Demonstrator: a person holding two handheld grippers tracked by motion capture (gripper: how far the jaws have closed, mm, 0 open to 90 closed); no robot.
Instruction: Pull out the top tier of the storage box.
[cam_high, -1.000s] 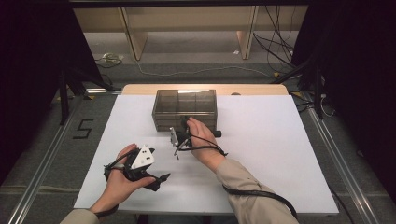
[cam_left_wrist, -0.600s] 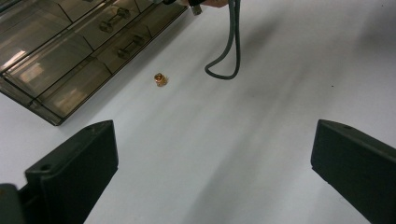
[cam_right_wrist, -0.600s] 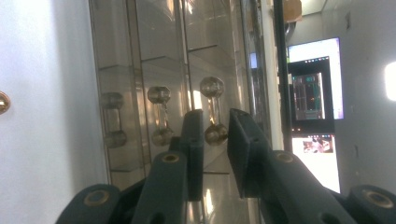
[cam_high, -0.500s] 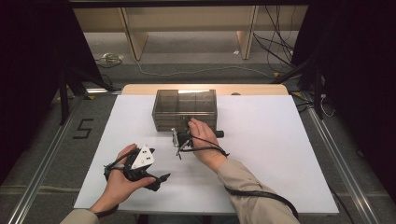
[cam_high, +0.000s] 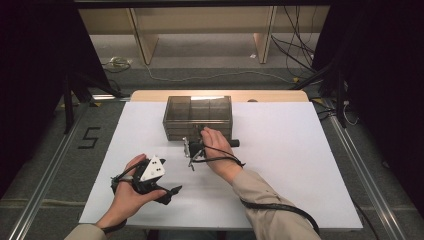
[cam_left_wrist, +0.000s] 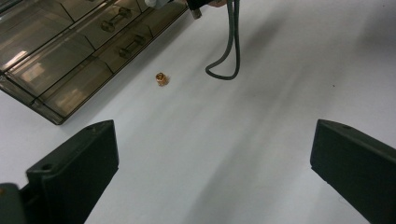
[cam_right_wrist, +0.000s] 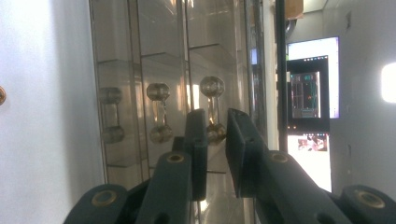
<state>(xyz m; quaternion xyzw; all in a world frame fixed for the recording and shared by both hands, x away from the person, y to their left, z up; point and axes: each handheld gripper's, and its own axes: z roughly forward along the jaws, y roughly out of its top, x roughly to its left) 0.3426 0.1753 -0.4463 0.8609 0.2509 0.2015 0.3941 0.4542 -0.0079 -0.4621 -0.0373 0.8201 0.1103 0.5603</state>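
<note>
Right at the front of the smoky clear drawer box (cam_high: 198, 116) we have our right gripper (cam_high: 195, 148), tipped on its side, and its own view puts the jaws nearly pressed together with just a slim gap, their tips at the lower end of a drawer handle (cam_right_wrist: 213, 109). We cannot tell whether they actually pinch that handle. Two more handles sit just beside it on the same face. Back toward us and off to the left, our left gripper (cam_high: 150, 181) rests low over the white desk (cam_high: 300, 160), well apart from the box, its jaws spread wide with nothing between them. Ahead of those open jaws we see a small brass piece (cam_left_wrist: 161, 79) lying on the desk, just beside the box's front edge.
</note>
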